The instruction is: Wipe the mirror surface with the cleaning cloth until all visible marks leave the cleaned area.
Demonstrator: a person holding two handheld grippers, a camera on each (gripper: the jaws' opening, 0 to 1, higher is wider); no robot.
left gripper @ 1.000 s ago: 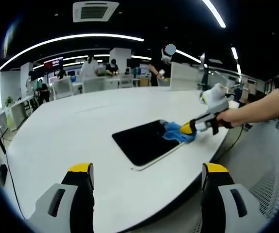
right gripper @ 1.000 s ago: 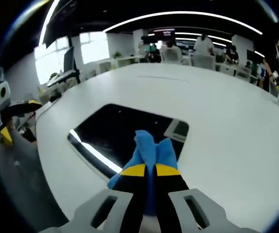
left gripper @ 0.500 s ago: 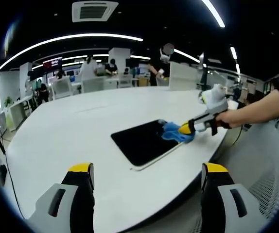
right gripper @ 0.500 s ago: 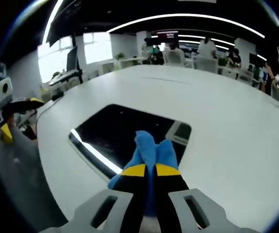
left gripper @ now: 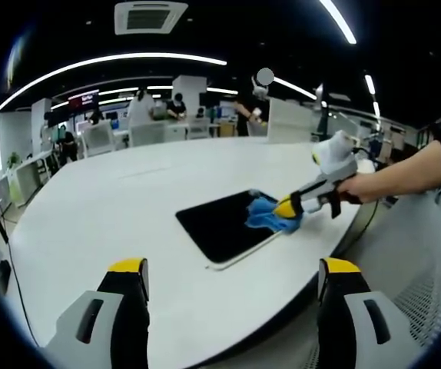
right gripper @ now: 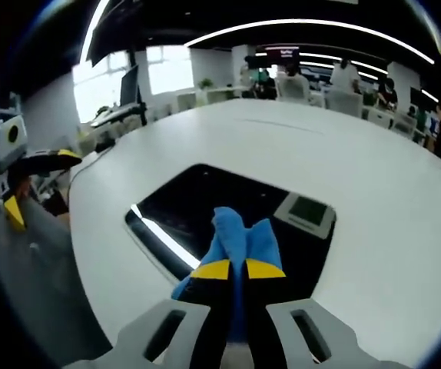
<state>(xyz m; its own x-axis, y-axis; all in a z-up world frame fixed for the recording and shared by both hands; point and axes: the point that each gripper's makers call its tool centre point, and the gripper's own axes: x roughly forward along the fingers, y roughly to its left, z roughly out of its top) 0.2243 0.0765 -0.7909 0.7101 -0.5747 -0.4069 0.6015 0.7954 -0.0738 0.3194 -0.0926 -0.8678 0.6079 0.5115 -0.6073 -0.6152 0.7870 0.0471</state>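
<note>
A dark rectangular mirror (left gripper: 224, 223) lies flat on the white round table (left gripper: 105, 215). It reflects ceiling lights in the right gripper view, mirror (right gripper: 205, 207). My right gripper (right gripper: 234, 269) is shut on a blue cleaning cloth (right gripper: 240, 234) pressed onto the mirror near its close edge. In the left gripper view the right gripper (left gripper: 290, 207) holds the blue cloth (left gripper: 265, 215) on the mirror's right end. My left gripper (left gripper: 232, 269) stands open over the table's near edge, well short of the mirror, with nothing between its fingers.
A person's hand and dark sleeve (left gripper: 405, 173) reach in from the right. Chairs, desks and people (left gripper: 140, 108) stand beyond the table's far side. The left gripper (right gripper: 28, 173) sits at the left of the right gripper view. A mesh chair (left gripper: 428, 292) is at lower right.
The right gripper has slid the cloth further onto the mirror, leftward in the left gripper view. The left gripper has stayed put.
</note>
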